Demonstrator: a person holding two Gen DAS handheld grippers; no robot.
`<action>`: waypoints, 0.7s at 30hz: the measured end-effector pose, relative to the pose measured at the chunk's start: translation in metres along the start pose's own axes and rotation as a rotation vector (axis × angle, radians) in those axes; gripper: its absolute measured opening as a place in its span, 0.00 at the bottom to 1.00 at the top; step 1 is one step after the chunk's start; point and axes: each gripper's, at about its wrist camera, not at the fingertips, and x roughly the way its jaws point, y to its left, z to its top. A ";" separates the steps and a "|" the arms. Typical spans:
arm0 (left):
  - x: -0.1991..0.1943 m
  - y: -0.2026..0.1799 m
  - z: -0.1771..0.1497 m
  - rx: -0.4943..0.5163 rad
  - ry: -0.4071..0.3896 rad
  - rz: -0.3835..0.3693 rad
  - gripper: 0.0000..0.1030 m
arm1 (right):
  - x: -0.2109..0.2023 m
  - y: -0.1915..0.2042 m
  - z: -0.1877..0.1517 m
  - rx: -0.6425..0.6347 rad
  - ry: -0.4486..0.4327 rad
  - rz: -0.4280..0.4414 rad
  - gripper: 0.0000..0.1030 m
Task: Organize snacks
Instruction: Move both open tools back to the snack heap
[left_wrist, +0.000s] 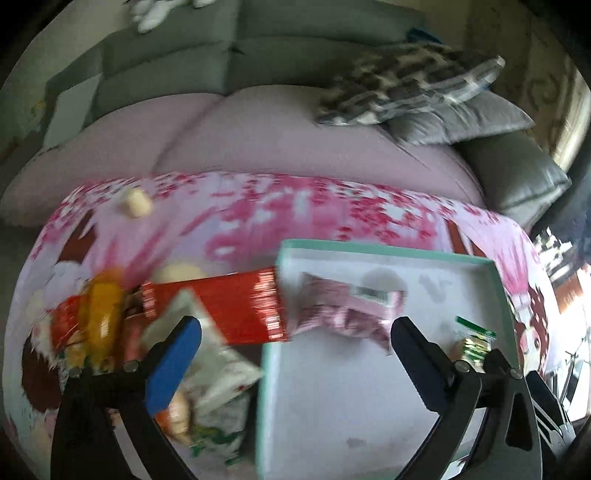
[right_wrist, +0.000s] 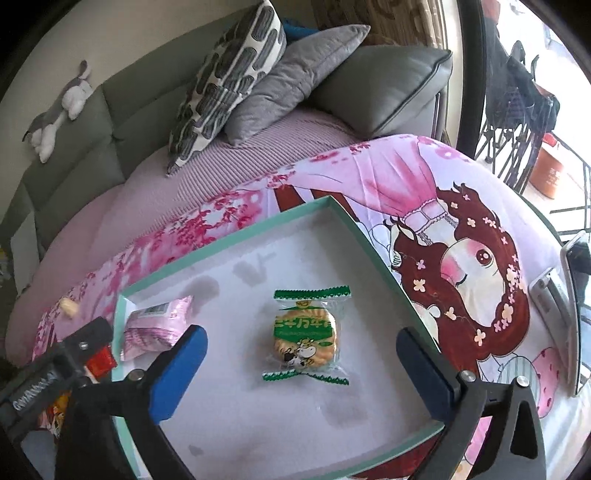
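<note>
1. Left wrist view: we are holding the left gripper (left_wrist: 295, 343) wide open and empty above the red packet (left_wrist: 236, 306), which is lying beside the teal tray (left_wrist: 384, 249). It looks light and crinkly, so we would pinch its flat edges.
2. Right wrist view: we are hovering the right gripper (right_wrist: 301, 354), spread wide and empty, over the wrapped biscuit (right_wrist: 306, 336) lying in the tray; it is probably brittle, so we would grip it gently.

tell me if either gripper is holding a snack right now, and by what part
Nothing is held. The left gripper and right gripper are both open over the tray; the biscuit packet lies loose between the right fingers, untouched.

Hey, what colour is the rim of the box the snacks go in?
Mint green rim on the box, with a pale grey-white floor; clearest in the right wrist view.
</note>
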 end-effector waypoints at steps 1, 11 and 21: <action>-0.003 0.008 -0.002 -0.017 -0.003 0.013 0.99 | -0.002 0.003 -0.001 -0.018 -0.003 0.002 1.00; -0.023 0.116 -0.026 -0.170 -0.052 0.208 1.00 | -0.021 0.059 -0.018 -0.134 -0.070 0.104 1.00; -0.031 0.201 -0.055 -0.285 -0.028 0.233 1.00 | -0.012 0.129 -0.058 -0.240 0.025 0.262 1.00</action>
